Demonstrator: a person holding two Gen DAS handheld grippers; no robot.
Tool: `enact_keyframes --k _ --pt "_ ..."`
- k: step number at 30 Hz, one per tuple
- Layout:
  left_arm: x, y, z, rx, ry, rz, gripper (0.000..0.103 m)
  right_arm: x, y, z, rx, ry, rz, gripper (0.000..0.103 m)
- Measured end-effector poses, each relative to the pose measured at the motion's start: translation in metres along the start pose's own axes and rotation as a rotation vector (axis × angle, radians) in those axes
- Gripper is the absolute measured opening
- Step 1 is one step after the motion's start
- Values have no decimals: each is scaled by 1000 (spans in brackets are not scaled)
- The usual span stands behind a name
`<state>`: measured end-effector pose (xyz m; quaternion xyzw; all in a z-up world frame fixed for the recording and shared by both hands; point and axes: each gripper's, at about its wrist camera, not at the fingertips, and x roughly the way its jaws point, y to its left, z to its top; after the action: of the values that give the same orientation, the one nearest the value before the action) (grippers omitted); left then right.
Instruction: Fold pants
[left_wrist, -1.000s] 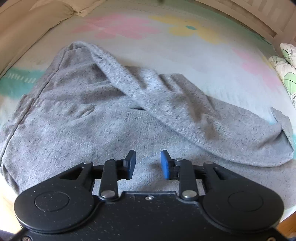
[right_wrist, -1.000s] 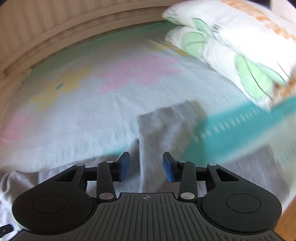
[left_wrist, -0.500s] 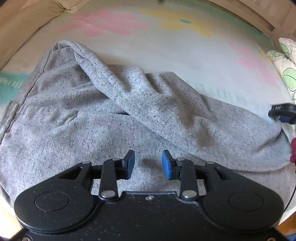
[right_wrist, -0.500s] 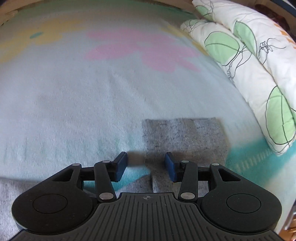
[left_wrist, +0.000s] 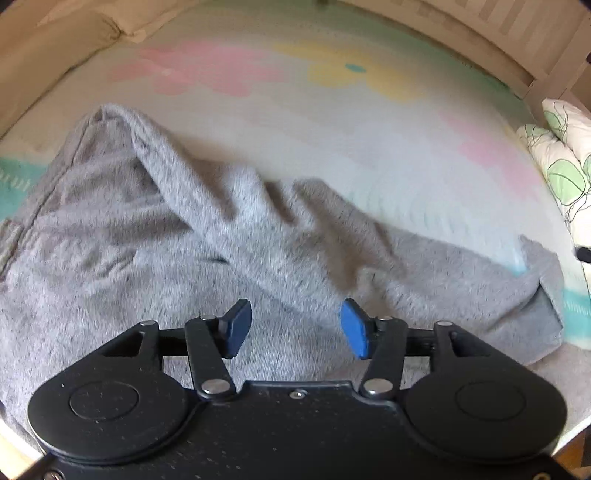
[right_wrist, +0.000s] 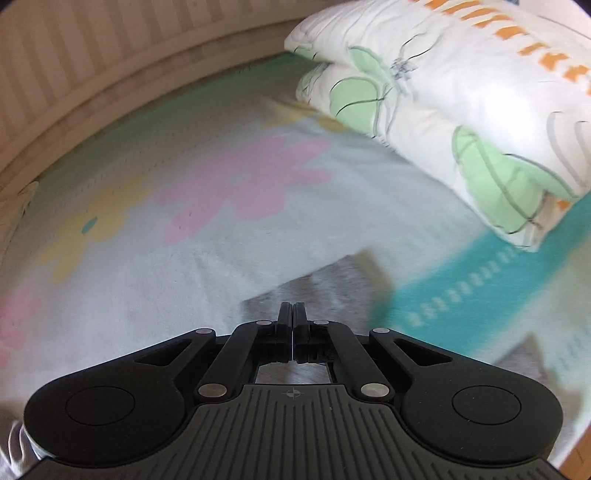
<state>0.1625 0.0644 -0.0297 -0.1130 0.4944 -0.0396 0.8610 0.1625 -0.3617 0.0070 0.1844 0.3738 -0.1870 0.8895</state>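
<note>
Grey sweatpants (left_wrist: 147, 229) lie crumpled on a bed sheet (left_wrist: 314, 122) with pastel flowers, one leg draped across towards the right, where its cuff (left_wrist: 546, 295) ends. My left gripper (left_wrist: 293, 314) hovers over the pants' near part. Its jaws are opening and no cloth is between the blue pads (left_wrist: 354, 332). In the right wrist view, my right gripper (right_wrist: 292, 308) has its jaws pressed together on the near left part of the grey cuff (right_wrist: 340, 284). The cloth runs on beneath it.
A white pillow with green leaves (right_wrist: 461, 92) lies right of the cuff and also shows as a pillow (left_wrist: 561, 166) at the left view's right edge. A beige cushion (left_wrist: 55, 48) sits far left. A slatted bed rail (right_wrist: 110, 55) bounds the far side.
The left jaws have spread wider over the pants. The right gripper came in over the cuff, its jaws closed, and its view swung back up towards the pillow and rail.
</note>
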Motion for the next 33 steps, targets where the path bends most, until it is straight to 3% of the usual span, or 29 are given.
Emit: enact_keyframes --k 2,5,6,12,17,22,23,24,25,27,33 --pt "-3 1 4 -10 -8 15 59 4 0 -4 -29 25 0 7" --pt "-2 -2 3 -25 -1 26 59 21 19 -13 -96 53 -54 36" --pt "-1 -5 3 -21 3 30 59 27 27 -14 -124 53 -77 37" --pt "8 -16 -2 29 7 60 59 55 89 -25 -313 -16 -263 37" --pt "17 -14 -1 19 25 71 59 96 124 -30 -442 109 -223 36" --pt "24 -8 4 -5 50 62 59 134 131 -39 -506 192 -324 35" --pt "26 -8 5 -5 52 62 59 135 129 -38 -501 182 -325 34" --pt "27 -8 8 -4 52 62 59 134 126 -35 -491 169 -326 12" --pt "28 -6 8 0 51 62 59 132 123 -31 -483 171 -336 1" --pt "28 -5 9 4 47 68 59 123 111 -21 -412 168 -314 1" --pt "25 6 14 -17 41 73 59 83 28 19 -1 197 -142 1"
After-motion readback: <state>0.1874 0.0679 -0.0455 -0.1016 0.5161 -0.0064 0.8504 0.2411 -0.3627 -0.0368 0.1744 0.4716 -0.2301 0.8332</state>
